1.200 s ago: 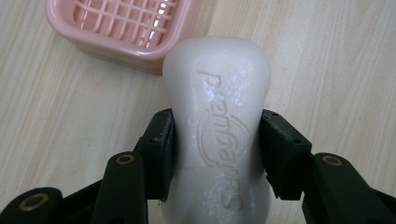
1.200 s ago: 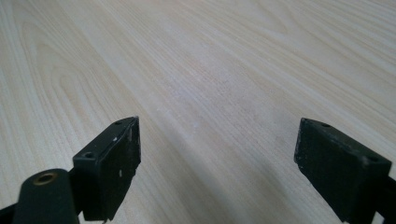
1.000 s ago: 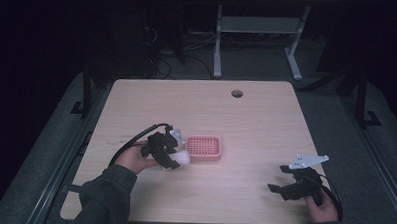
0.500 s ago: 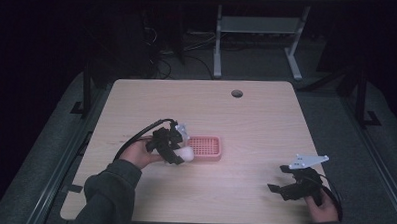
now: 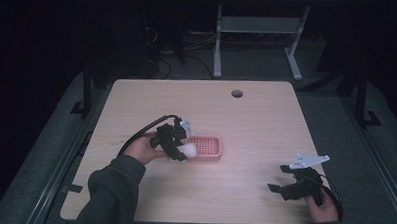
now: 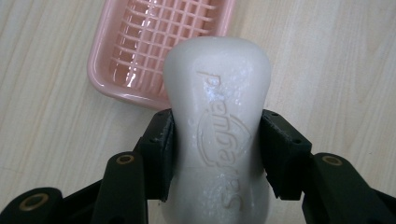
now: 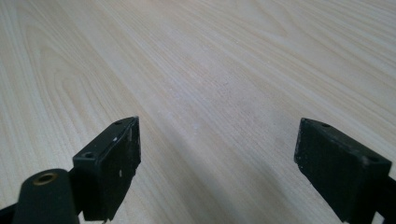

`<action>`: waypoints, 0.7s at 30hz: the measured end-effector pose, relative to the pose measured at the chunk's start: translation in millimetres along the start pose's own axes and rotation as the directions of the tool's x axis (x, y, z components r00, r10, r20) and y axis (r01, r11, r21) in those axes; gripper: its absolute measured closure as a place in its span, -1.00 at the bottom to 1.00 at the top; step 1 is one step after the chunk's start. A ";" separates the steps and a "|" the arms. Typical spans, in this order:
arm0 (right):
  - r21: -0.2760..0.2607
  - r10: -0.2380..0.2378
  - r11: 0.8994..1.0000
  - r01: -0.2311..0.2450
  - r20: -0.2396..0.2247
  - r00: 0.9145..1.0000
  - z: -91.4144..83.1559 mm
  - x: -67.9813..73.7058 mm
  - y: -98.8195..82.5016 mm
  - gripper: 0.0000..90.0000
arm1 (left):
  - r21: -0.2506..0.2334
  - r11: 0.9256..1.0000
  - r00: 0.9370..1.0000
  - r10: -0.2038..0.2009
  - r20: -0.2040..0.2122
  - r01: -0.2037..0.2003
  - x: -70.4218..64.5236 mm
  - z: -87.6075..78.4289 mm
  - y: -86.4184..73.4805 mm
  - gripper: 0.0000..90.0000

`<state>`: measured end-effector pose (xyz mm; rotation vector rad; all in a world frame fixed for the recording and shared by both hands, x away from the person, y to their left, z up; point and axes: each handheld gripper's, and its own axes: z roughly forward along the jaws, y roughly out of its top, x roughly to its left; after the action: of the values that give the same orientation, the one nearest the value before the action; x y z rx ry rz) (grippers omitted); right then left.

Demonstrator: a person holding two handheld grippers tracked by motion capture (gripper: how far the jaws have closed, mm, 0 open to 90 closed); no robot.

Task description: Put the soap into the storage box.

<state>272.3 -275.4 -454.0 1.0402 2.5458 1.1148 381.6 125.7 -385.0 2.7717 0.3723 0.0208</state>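
A white bar of soap [image 6: 219, 107] with raised lettering is pinched between the black pads of my left gripper [image 6: 215, 154], which is shut on it. In the high view the left gripper [image 5: 177, 150] holds the soap [image 5: 189, 150] at the left end of a pink soap dish [image 5: 205, 147] with a grid floor. The dish [image 6: 159, 42] lies on the wood just beyond the soap. My right gripper [image 5: 283, 181] rests near the table's front right corner, and its jaws [image 7: 219, 163] stand wide open over bare wood.
The light wooden table [image 5: 266, 124] has a round cable hole [image 5: 236, 93] near its far edge. A cable [image 5: 140, 135] trails from the left gripper. A metal stand [image 5: 257, 29] is on the dark floor behind the table.
My left gripper has carried the soap a little to the right and away from me, up to the dish's left end. The right gripper has stayed put.
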 end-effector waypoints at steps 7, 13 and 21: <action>-0.006 -0.003 1.000 0.003 -0.002 1.000 0.4 0.2 1.1 -0.68 | 0.010 1.000 1.000 0.006 0.001 -0.006 3.3 1.3 9.1 0.11; -0.008 0.001 1.000 -0.001 0.000 1.000 -0.7 0.6 1.5 -0.68 | 0.010 1.000 1.000 0.016 -0.004 -0.016 6.0 1.1 17.2 0.11; -0.010 -0.009 1.000 0.009 -0.002 1.000 -0.9 0.4 2.0 -0.68 | 0.016 1.000 1.000 0.015 -0.001 -0.015 10.1 4.2 25.1 0.11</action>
<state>272.8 -274.7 -452.0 1.0251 2.5417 1.1254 398.0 104.1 -380.7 2.7903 0.3530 0.0232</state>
